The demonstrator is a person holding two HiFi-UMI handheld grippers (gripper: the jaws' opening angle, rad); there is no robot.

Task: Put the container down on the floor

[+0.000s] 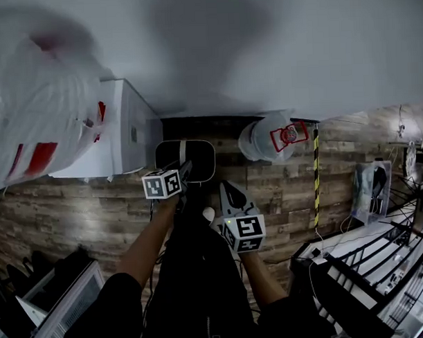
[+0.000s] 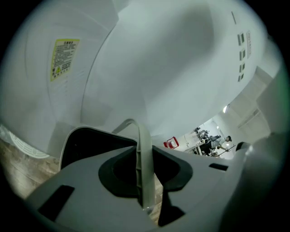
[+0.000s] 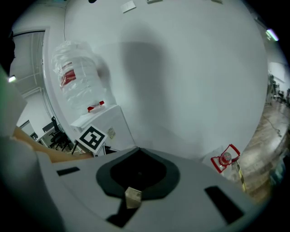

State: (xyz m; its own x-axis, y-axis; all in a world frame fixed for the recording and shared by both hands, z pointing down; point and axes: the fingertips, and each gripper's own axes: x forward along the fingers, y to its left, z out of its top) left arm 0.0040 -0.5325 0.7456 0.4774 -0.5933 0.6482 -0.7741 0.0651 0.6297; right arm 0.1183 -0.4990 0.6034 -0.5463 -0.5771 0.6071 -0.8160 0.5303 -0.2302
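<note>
A dark container point(image 1: 197, 157) with a pale rim hangs low over the wood floor by the white wall; I cannot tell whether it touches the floor. My left gripper point(image 1: 184, 170) is shut on its thin grey handle point(image 2: 144, 154), which stands upright between the jaws point(image 2: 145, 181). The container's black inside point(image 2: 86, 145) shows just beyond the jaws. My right gripper point(image 1: 232, 192) hovers to the right of the container, apart from it. Its jaws point(image 3: 132, 199) are shut, with only a small tan bit showing where they meet.
A white water dispenser point(image 1: 120, 133) stands left of the container with a big wrapped water jug point(image 1: 36, 102) on top. Another jug point(image 1: 269, 136) lies by the wall at the right, beside a yellow-black striped pole point(image 1: 315, 175). Black racks point(image 1: 367, 270) fill the lower right.
</note>
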